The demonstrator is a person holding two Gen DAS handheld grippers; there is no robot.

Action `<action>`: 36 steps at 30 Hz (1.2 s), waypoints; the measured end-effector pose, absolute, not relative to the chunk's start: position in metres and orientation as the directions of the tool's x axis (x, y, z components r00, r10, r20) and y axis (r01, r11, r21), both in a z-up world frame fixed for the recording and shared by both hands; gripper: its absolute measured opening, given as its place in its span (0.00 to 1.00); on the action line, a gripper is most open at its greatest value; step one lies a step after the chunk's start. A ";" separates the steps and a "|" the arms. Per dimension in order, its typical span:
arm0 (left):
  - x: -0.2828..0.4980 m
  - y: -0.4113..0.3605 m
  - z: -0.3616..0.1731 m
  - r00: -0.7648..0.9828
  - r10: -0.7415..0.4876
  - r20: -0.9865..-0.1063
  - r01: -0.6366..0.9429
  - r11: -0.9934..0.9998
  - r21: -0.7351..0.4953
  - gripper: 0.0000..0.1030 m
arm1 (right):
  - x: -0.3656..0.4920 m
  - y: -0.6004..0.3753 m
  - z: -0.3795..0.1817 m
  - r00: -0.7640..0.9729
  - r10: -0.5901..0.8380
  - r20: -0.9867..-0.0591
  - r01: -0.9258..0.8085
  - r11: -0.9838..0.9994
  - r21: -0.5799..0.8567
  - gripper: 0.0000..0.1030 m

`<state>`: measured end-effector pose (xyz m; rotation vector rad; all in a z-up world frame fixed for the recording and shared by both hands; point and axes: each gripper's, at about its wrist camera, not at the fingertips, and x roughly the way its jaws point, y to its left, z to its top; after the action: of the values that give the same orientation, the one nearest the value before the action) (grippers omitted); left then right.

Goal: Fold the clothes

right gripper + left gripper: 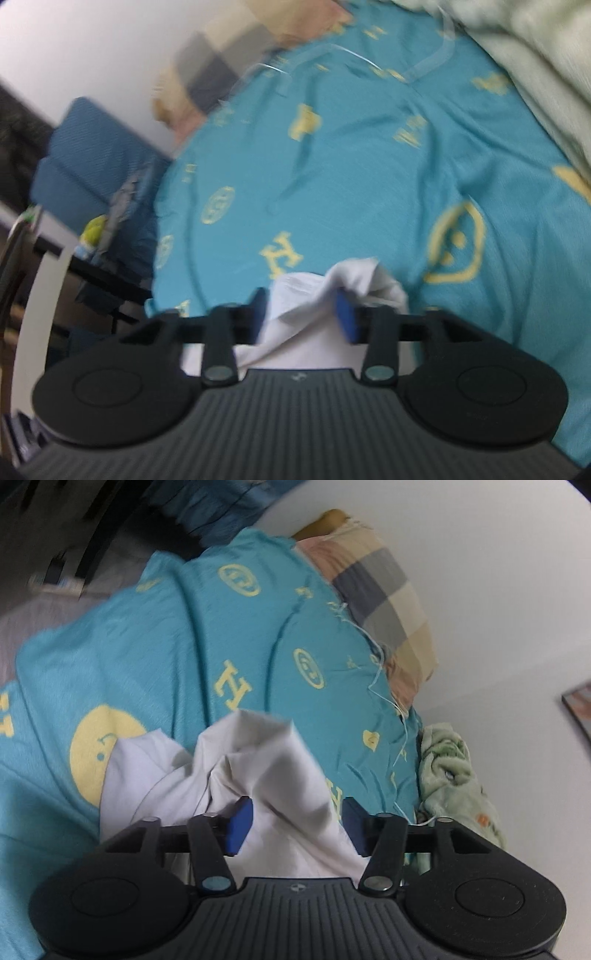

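White garment (258, 760) bunches between both grippers' parted jaws, teal bedsheet (155, 638) spreading wide beyond.

The left gripper (297, 821) holds its blue pads (239, 825) spread apart, white cloth (258, 760) bunched between them; the right gripper (304, 314) holds its blue pads (346, 317) likewise apart, the same cloth gathered in the gap.
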<state>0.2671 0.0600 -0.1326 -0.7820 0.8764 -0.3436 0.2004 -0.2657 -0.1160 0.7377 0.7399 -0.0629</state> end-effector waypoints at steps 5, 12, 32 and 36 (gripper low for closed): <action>0.251 0.023 -0.108 0.641 -0.471 -0.606 0.171 0.857 -0.486 0.66 | 0.198 -0.233 -0.102 0.779 0.153 -0.608 0.157 0.891 0.426 0.54; 0.254 -0.008 -0.127 0.620 -0.387 -0.683 0.246 0.922 -0.299 0.67 | 0.221 -0.221 -0.136 0.733 0.117 -0.671 0.106 0.953 0.282 0.51; 0.222 -0.014 -0.115 0.652 -0.324 -0.686 0.272 0.944 -0.187 0.67 | 0.188 -0.201 -0.127 0.749 0.076 -0.658 0.110 0.965 0.237 0.52; 0.213 -0.018 -0.113 0.656 -0.301 -0.692 0.287 0.948 -0.141 0.67 | 0.178 -0.198 -0.120 0.756 0.059 -0.652 0.111 0.970 0.216 0.52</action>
<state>0.2127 -0.0179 -0.1128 -0.0201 0.7884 -0.3333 0.1779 -0.1984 -0.1201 0.2485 0.7152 -0.0285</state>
